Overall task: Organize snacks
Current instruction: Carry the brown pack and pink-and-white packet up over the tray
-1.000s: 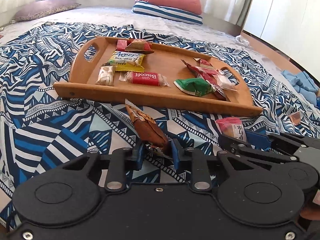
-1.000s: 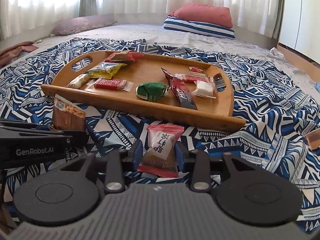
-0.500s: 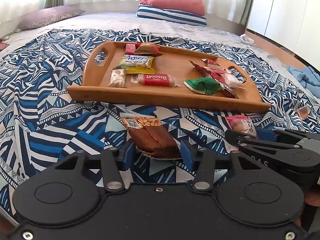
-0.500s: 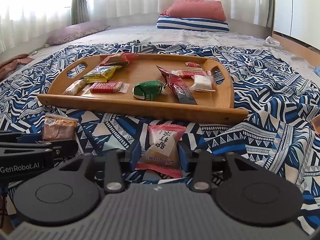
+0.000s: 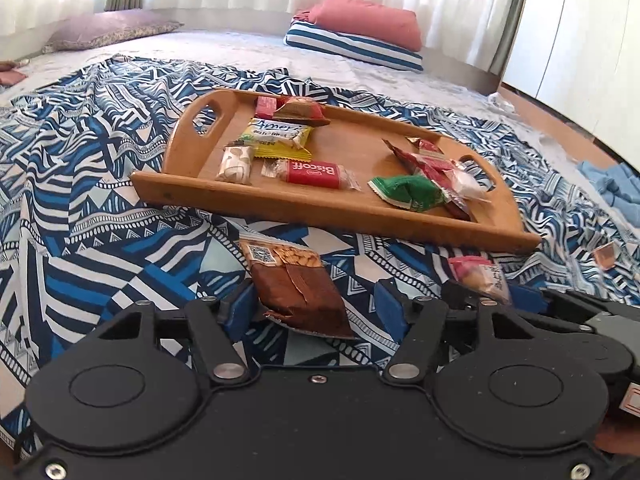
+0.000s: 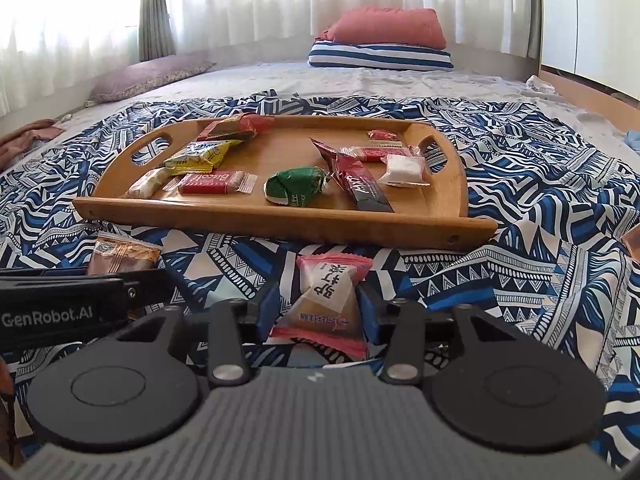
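Observation:
A wooden tray (image 5: 340, 216) (image 6: 280, 222) lies on the blue patterned bedspread and holds several wrapped snacks. My left gripper (image 5: 316, 306) is open, and a brown snack packet (image 5: 296, 288) lies flat on the cloth between its blue fingers. The packet touches the left finger and is clear of the right one. The brown packet also shows in the right wrist view (image 6: 120, 258), behind the left gripper's body. My right gripper (image 6: 318, 316) is shut on a pink snack packet (image 6: 330, 300), just in front of the tray. The pink packet also shows in the left wrist view (image 5: 478, 274).
A small orange snack (image 5: 604, 255) lies on the bedspread right of the tray. Red and striped pillows (image 6: 384, 46) and a purple pillow (image 6: 148, 76) lie at the far end of the bed. A white cupboard (image 6: 588, 16) stands at the right.
My left gripper has opened and let go of the brown packet, which now lies flat on the cloth. My right gripper stays shut on the pink packet.

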